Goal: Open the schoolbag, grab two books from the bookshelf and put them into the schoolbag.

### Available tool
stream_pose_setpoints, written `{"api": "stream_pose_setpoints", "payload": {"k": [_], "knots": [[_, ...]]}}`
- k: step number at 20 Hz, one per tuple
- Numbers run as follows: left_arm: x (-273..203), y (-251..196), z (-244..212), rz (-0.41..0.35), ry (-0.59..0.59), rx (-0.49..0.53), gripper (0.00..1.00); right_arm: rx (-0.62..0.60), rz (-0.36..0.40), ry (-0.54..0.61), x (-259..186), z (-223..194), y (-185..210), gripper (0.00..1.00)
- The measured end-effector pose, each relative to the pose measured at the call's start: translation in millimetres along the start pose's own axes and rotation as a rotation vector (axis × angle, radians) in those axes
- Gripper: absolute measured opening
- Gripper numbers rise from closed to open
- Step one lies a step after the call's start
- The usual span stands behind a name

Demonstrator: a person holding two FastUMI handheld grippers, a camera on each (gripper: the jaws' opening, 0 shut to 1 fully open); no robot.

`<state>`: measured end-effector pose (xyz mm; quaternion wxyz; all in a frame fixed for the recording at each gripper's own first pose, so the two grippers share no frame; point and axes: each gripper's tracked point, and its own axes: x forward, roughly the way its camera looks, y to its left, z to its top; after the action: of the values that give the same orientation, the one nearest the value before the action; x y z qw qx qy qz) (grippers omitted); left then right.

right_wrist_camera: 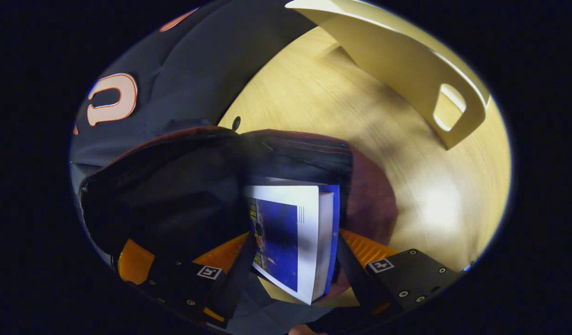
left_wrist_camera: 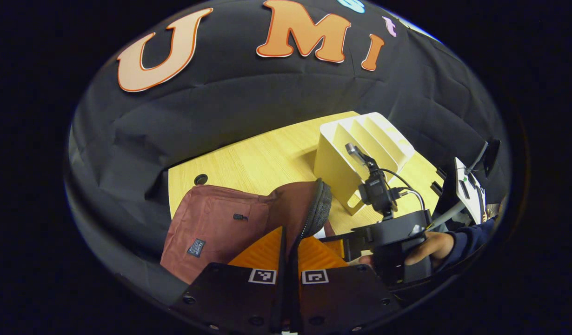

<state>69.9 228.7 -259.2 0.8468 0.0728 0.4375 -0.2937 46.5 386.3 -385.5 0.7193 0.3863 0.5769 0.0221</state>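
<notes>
Now my right gripper (right_wrist_camera: 295,260) clamps a stiff book (right_wrist_camera: 290,242) by its lower edge, above the open schoolbag (right_wrist_camera: 174,186). Left gripper (left_wrist_camera: 288,242) pinches the floppy flap (left_wrist_camera: 309,204). Bookshelf (left_wrist_camera: 360,149) stands nearby.

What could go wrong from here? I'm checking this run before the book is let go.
The book sits between the right gripper's fingers, half over the schoolbag's dark opening; it may catch on the zipper rim. The left gripper pinches the bag's flap; if it slips, the opening could fall shut. The book rack stands close by the right hand's path.
</notes>
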Motion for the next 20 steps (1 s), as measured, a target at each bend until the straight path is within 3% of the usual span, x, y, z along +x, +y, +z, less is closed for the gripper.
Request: {"api": "stream_pose_setpoints", "payload": {"k": [6, 10, 15, 20], "knots": [[3.1, -5.5, 3.0, 0.007, 0.001, 0.004, 0.06, -0.032, 0.022, 0.065, -7.7, -17.6, 12.9, 0.98], [5.8, -21.4, -6.4, 0.009, 0.021, 0.038, 0.06, -0.032, 0.055, 0.026, -50.9, -7.2, 8.6, 0.98], [19.6, -57.9, -12.4, 0.015, 0.024, 0.057, 0.21, -0.085, 0.013, -0.148, -128.4, 48.8, -33.3, 0.98], [23.0, -94.8, -5.1, 0.054, 0.005, -0.054, 0.36, -0.168, -0.024, -0.252, -196.2, 100.7, -77.9, 0.98]]}}
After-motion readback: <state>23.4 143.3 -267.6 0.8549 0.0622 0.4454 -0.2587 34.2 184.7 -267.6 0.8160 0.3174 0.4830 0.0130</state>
